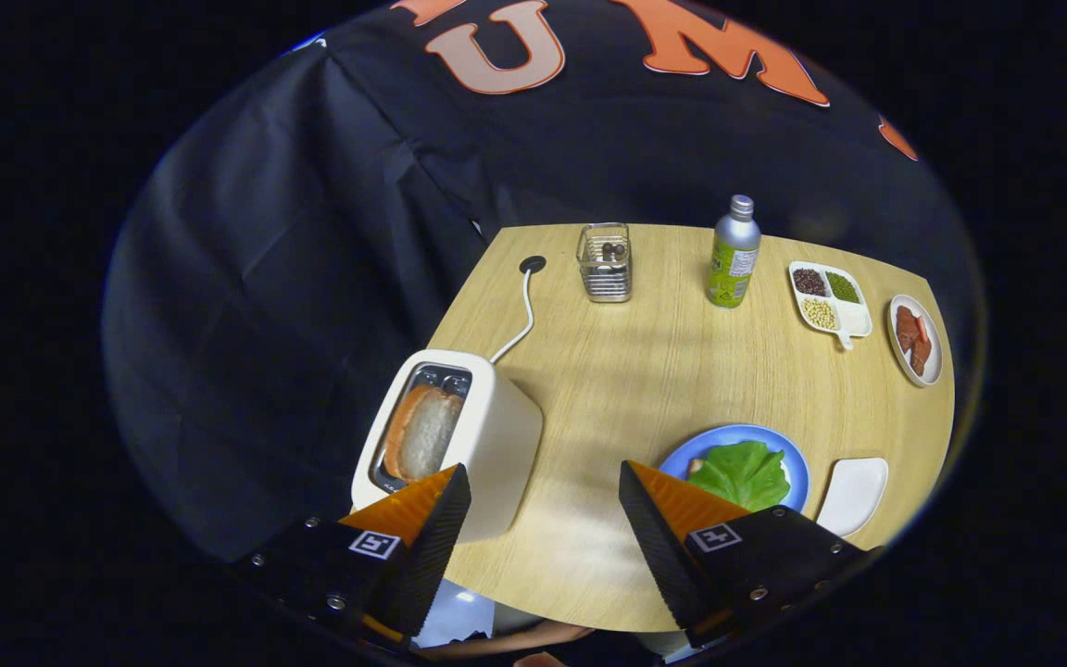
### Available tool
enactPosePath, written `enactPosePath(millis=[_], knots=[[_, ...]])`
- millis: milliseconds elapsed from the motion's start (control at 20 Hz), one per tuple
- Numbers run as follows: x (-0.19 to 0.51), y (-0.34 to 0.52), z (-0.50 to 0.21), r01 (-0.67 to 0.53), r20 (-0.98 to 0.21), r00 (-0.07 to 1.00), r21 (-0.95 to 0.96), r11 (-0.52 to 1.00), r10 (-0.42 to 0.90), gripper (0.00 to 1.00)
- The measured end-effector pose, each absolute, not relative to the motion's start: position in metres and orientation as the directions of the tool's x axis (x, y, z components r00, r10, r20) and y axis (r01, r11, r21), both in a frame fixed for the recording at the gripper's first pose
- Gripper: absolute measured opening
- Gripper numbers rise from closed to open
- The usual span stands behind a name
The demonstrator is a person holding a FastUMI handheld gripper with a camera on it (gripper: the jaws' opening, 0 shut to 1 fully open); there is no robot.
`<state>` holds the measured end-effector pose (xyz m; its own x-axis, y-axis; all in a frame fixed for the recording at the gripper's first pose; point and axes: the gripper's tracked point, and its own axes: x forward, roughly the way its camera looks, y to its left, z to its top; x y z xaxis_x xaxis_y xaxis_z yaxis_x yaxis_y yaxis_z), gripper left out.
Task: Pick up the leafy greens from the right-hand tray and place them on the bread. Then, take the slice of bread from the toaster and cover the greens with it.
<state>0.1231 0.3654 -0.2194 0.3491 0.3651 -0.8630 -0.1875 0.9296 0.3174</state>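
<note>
Now the gripper (543, 491) hangs wide open over the near edge of the wooden table (645, 371), holding nothing.

Its left finger sits in front of the white toaster (487, 435), where a bread slice (422, 431) stands in the slot, just beyond that fingertip. Its right finger overlaps the near-left rim of the blue plate (797, 472), where the leafy greens (742, 472) lie over the bread. Right of the plate sits an empty white tray (853, 491). Far off stand a wire basket (605, 262), a bottle (734, 252), a divided dish of beans (828, 298) and a meat plate (915, 339).
</note>
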Motion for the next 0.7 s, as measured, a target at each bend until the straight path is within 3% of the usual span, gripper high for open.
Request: enactPosePath(millis=[400,700], knots=[[0.146,0.423,-0.209,-0.212,-0.888,0.323,0.270,0.939,0.328,0.95],[0.147,0.455,-0.232,-0.206,-0.915,0.273,0.247,0.947,0.298,0.86]])
